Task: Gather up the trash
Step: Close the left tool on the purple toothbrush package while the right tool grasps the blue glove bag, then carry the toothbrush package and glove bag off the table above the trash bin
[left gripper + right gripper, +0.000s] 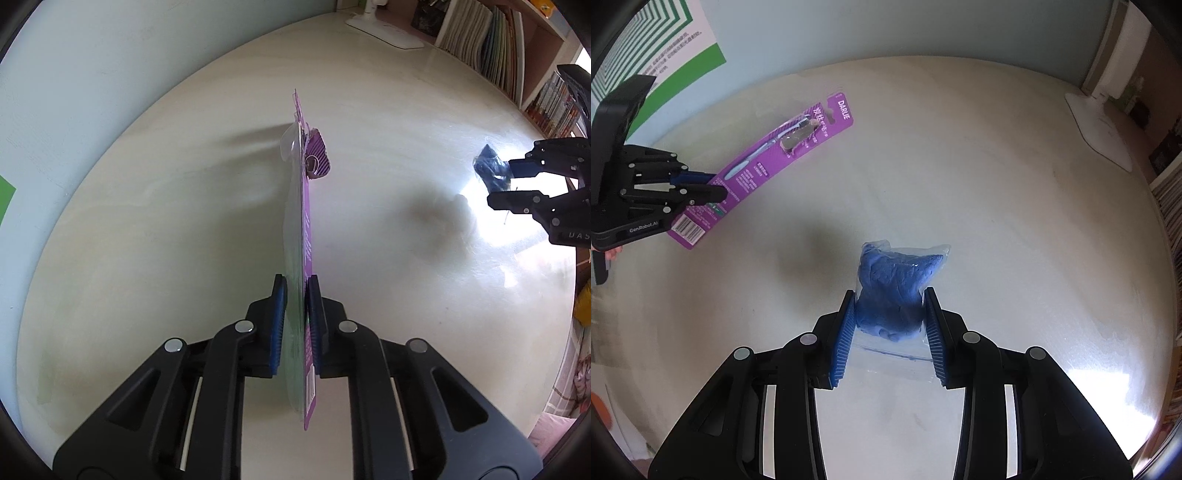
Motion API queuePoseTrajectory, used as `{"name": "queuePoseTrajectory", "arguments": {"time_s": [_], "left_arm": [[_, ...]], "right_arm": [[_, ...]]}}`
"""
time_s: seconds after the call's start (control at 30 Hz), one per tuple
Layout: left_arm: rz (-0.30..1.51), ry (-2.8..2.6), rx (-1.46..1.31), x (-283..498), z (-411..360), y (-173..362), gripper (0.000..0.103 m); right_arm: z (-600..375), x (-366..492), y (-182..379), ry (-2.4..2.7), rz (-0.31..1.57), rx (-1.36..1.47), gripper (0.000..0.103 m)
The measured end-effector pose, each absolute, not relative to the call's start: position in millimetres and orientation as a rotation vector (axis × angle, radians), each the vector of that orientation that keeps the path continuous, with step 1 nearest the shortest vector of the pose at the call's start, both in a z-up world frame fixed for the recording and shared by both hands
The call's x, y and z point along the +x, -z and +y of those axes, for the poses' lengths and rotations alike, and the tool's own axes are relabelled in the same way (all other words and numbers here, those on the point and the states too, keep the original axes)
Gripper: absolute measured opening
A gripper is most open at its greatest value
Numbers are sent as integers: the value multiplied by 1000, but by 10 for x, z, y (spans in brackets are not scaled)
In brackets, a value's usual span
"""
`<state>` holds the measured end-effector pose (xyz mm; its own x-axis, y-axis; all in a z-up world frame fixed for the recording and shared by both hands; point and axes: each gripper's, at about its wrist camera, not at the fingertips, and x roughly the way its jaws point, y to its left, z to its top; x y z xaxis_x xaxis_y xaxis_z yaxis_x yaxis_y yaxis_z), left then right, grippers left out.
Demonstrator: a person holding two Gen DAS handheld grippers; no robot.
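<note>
Trash is in both your grippers: left gripper [295, 325] clamps the toothbrush pack [306, 229], right gripper [890, 332] clamps the blue bag [897, 288], both above the worktop [997, 221]. No bin in view; dropping remains.

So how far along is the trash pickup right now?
Both pieces look picked up: the left gripper is clamped on the purple toothbrush package, and the right gripper squeezes the clear bag of blue material. No other litter shows on the table. Dropping both off is left; no bin is in view.
</note>
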<state>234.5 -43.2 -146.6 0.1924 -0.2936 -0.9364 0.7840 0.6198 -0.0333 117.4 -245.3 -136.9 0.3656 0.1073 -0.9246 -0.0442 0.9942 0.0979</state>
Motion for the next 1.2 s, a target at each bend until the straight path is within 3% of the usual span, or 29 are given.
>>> {"name": "queuePoseTrajectory", "arguments": {"time_s": [0.7, 1.2], "left_arm": [[1007, 1001, 698, 1350, -734, 898, 10], [885, 1299, 889, -248, -2143, 807, 10]], "right_arm": [[-2945, -351, 936, 50, 1095, 183, 37], [-3890, -2326, 929, 325, 1032, 361, 37]]}}
